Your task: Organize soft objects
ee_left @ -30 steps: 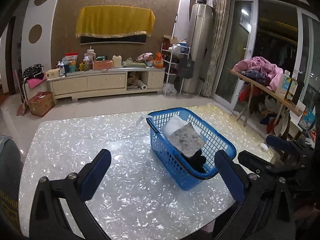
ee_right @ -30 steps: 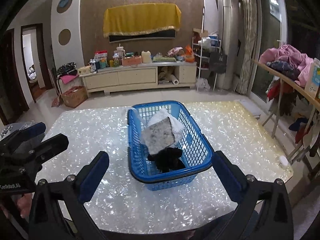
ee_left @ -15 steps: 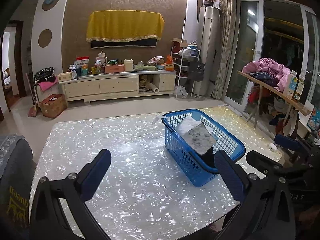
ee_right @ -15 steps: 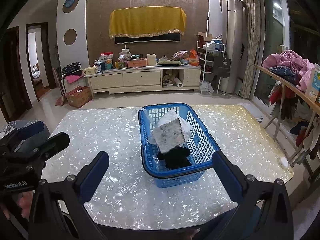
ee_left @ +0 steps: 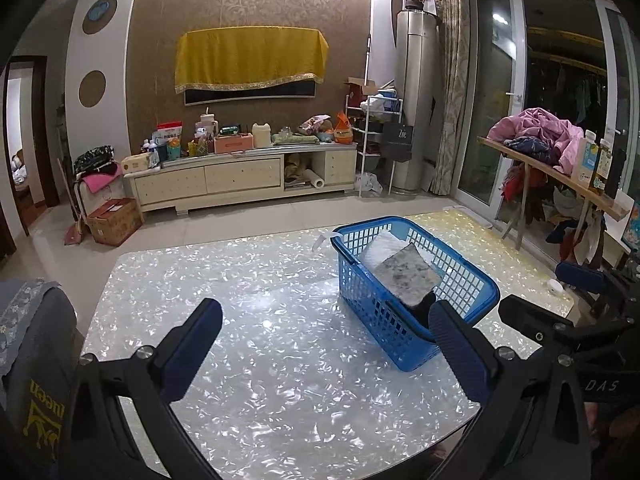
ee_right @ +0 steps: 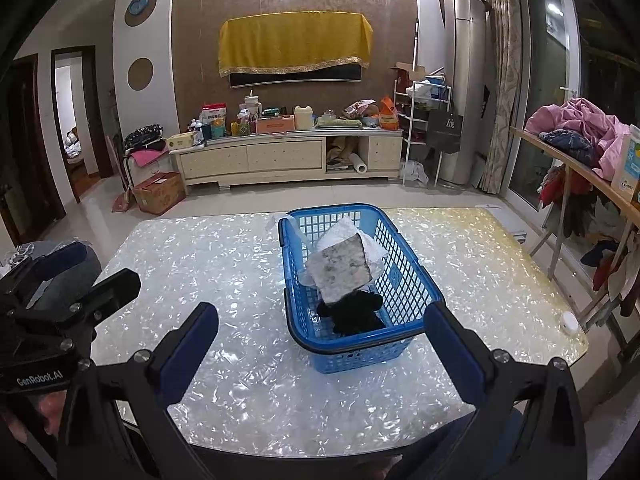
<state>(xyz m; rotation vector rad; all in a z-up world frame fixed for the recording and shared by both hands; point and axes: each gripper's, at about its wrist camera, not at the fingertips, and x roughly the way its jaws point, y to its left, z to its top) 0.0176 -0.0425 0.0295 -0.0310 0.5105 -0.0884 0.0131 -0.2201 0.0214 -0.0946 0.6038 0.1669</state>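
Right of centre on the surface (ee_right: 224, 248), the blue basket (ee_right: 404, 276) leaves the left half bare; left gripper (ee_left: 328, 344) and right gripper (ee_right: 320, 350) both hover spread wide, empty.

A grey mottled pad (ee_right: 340, 267) leans tilted over white cloth (ee_right: 352, 232) and black fabric (ee_right: 354, 312) (crumpled) inside the blue basket (ee_right: 404, 280)

Living room: TV cabinet (ee_right: 288, 158), curtains (ee_right: 502, 80).
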